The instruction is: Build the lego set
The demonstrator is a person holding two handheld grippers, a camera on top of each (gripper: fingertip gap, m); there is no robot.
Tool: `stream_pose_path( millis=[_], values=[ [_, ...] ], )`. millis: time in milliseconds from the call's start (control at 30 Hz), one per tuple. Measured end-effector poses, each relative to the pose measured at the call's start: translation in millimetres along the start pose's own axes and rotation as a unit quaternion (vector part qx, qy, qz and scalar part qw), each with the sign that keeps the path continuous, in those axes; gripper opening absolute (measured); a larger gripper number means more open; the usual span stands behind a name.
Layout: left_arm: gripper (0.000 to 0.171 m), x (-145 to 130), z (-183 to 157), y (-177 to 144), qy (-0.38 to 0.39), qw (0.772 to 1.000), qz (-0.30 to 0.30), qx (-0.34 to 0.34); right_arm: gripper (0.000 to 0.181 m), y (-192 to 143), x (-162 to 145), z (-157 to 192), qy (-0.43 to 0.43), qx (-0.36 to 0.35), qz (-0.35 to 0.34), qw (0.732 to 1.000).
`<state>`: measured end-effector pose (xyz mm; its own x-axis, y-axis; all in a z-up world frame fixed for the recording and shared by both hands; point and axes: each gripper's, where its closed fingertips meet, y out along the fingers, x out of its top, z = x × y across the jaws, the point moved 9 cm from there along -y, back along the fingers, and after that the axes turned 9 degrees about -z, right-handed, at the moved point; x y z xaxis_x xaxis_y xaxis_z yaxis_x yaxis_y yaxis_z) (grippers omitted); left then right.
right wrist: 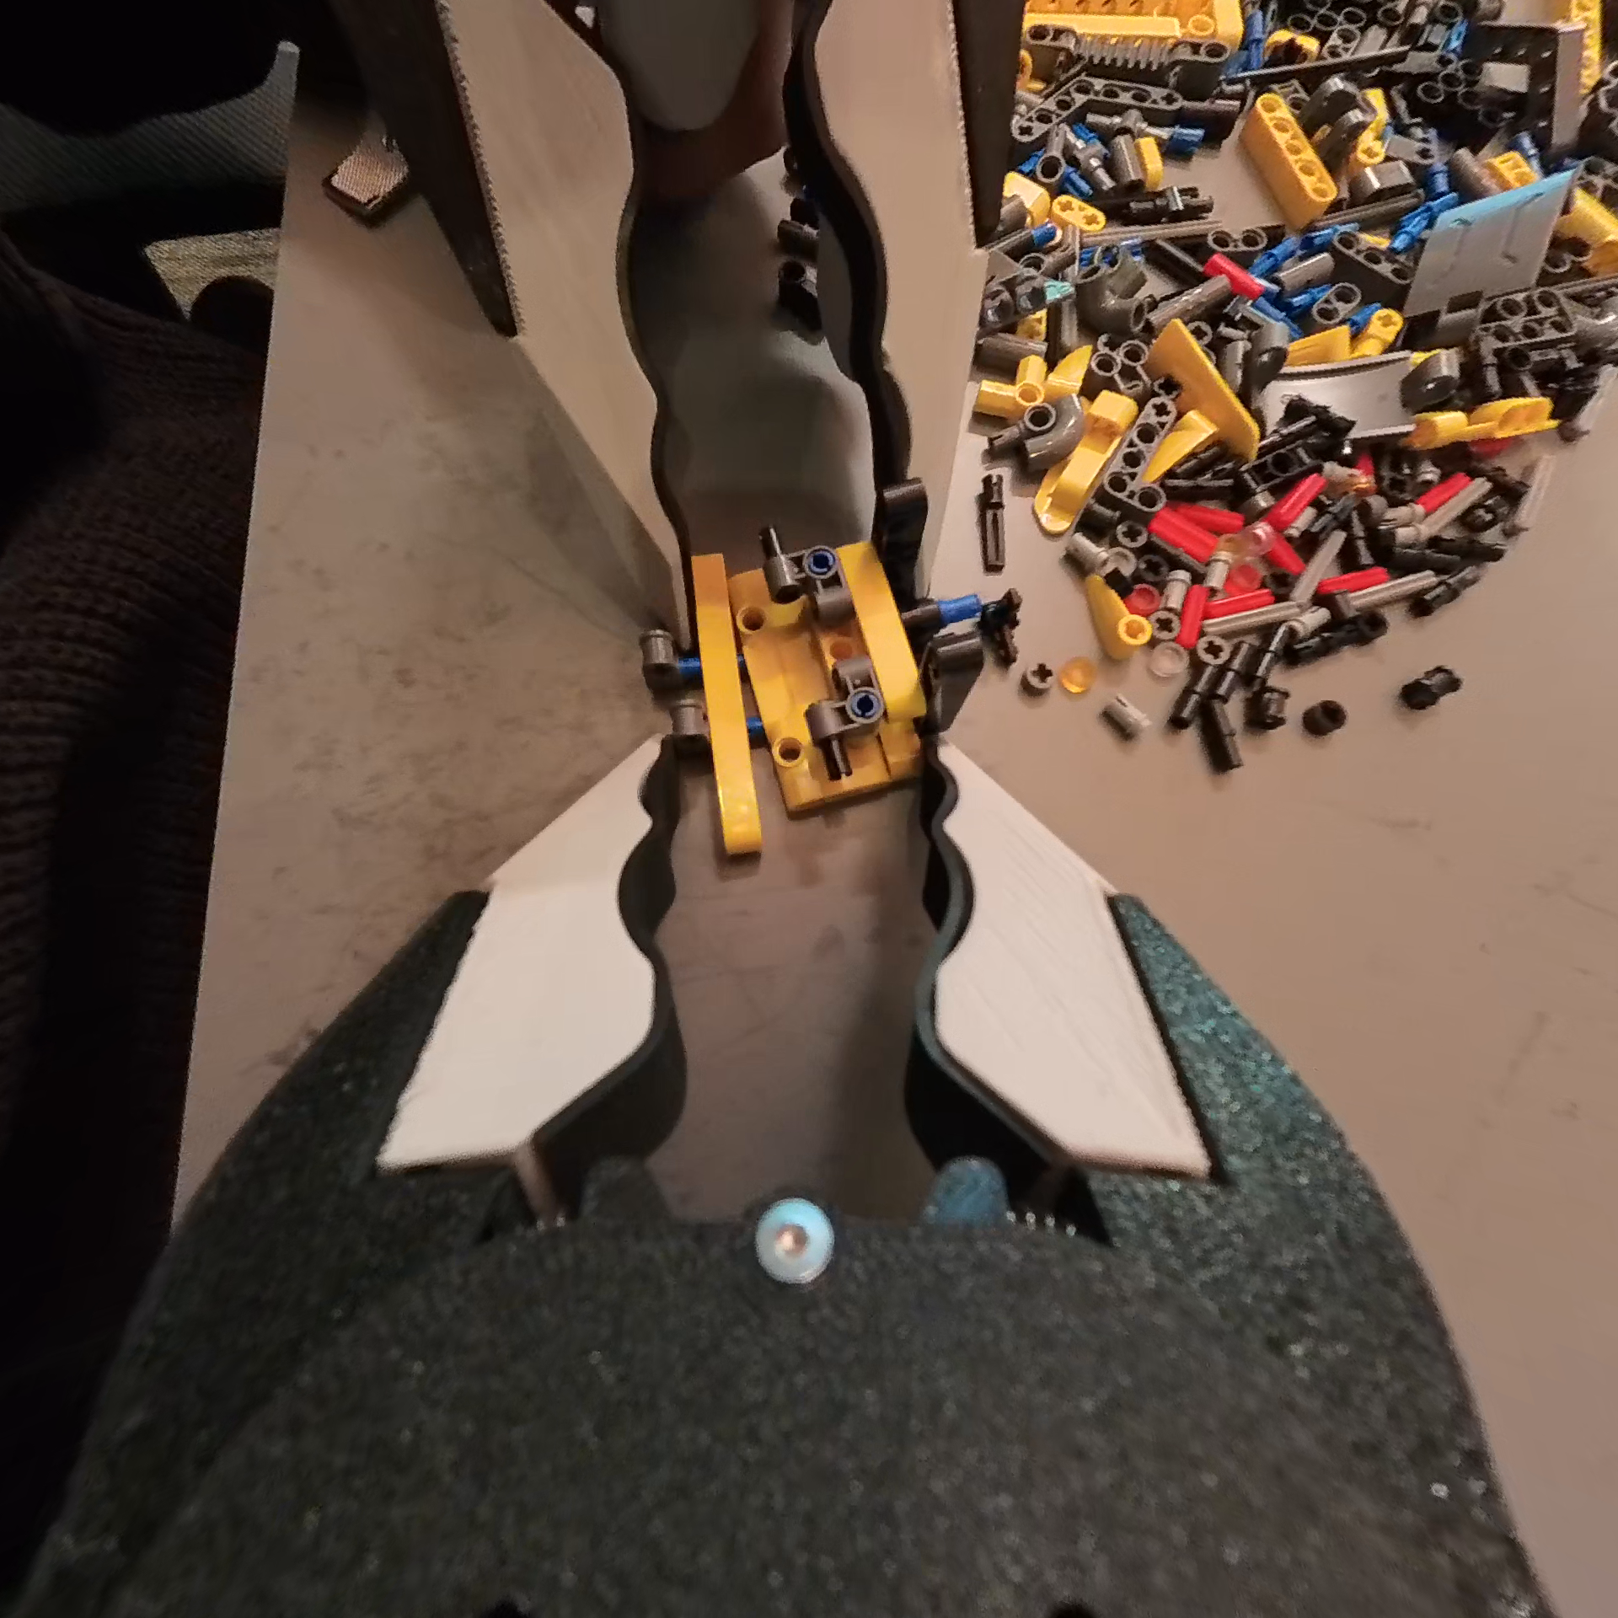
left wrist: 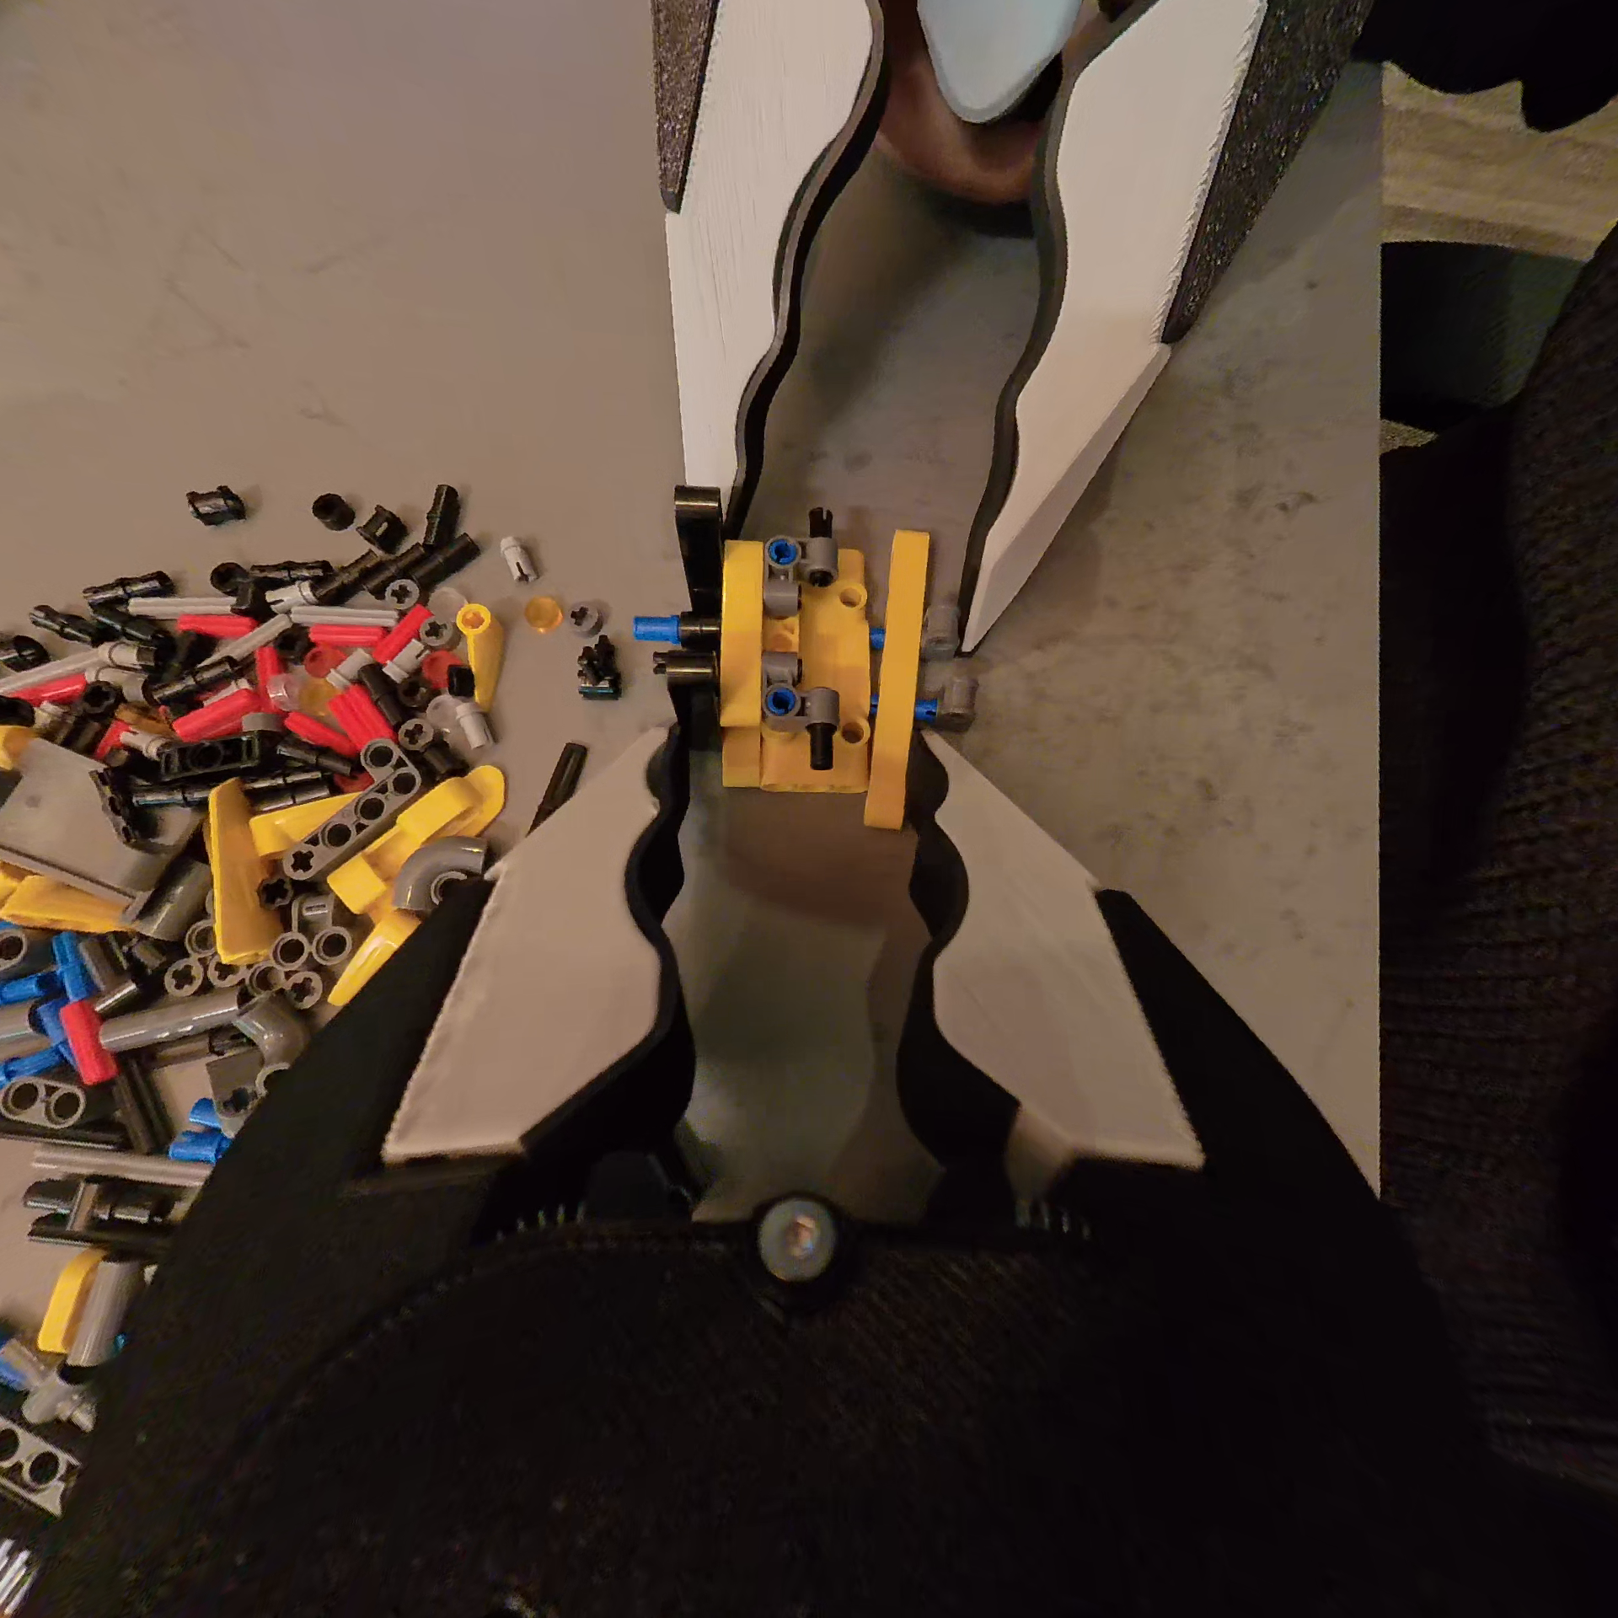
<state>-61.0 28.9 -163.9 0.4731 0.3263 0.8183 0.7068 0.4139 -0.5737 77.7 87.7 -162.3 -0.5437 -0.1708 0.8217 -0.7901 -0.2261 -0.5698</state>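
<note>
A small yellow brick assembly [left wrist: 832, 630] with grey connectors, blue pins and black pegs rests on the grey table [left wrist: 350, 263]. My left gripper [left wrist: 798, 740] comes from below and closes on the assembly's near end, one fingertip on the black side piece, the other on the loose yellow beam. My right gripper [left wrist: 845, 587] comes from the opposite side and clamps the far end. In the right wrist view the right gripper [right wrist: 797, 749] holds the assembly [right wrist: 788, 674] across its width, with the left gripper [right wrist: 788, 569] facing it.
A pile of loose yellow, red, blue, grey and black parts [left wrist: 263, 788] lies to the left, to the right in the right wrist view [right wrist: 1269, 394]. The table edge [left wrist: 1379, 700] runs close by, with dark knitted fabric [left wrist: 1506, 788] beyond. A small square object [right wrist: 368, 179] lies near the edge. The tips of both grippers are at nearly the same place.
</note>
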Motion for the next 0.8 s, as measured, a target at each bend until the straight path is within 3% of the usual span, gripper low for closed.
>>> stream_pose_path(
  millis=[567, 733, 800],
  values=[
    [0.051, 0, -1, 1, -0.002, 1.000, 0.001, 0.002, 0.051, 0, 0, 0, 0.001, 0.002, 0.001, 1.000],
    [0.091, -1, -10, -1, -0.010, 0.999, 0.001, -0.049, 0.051, 0, 0, 0, 0.002, 0.002, 0.001, 1.000],
    [0.090, 1, -11, 0, -0.020, 0.999, -0.004, -0.042, 0.051, 0, 0, 0, 0.001, 0.002, 0.001, 1.000]
  ],
)
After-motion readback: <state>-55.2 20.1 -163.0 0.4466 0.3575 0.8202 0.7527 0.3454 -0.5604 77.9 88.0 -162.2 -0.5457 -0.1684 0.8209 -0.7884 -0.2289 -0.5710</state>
